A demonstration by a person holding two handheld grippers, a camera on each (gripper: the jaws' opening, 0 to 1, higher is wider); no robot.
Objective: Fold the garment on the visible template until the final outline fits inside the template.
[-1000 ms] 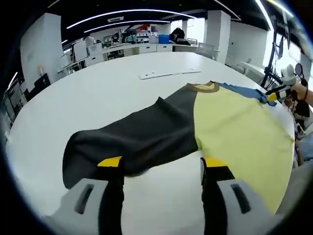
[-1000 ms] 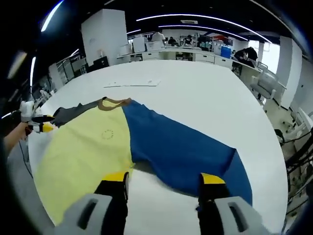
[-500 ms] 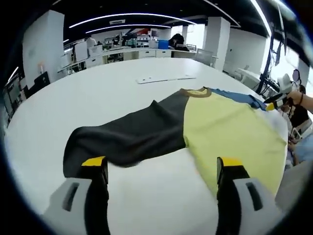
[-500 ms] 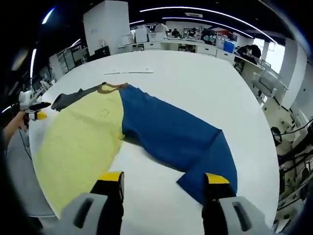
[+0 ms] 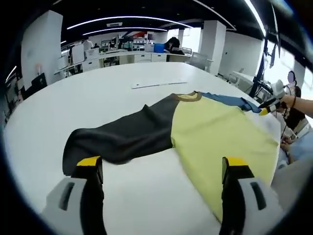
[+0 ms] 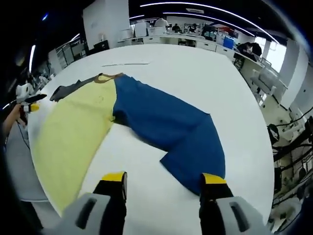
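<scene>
Since a second ago both of my grippers have let go of the sleeves and backed off, and their jaws have spread. My left gripper (image 5: 161, 169) hangs with its jaws wide and nothing between them, just above the white table (image 5: 98, 93), with the dark grey sleeve (image 5: 122, 137) lying flat just beyond its left jaw. My right gripper (image 6: 164, 183) is likewise wide and empty, its right jaw tip near the cuff end of the blue sleeve (image 6: 171, 132). I see the garment (image 5: 220, 132) spread out on the table: yellow body in the middle, a sleeve stretched to either side, brown collar (image 5: 188, 96) at the far edge. A thin pale strip (image 5: 159, 84) lies on the table well beyond the collar. Desks and a few people fill the far end of the room. I cannot make out any template outline on the table.
</scene>
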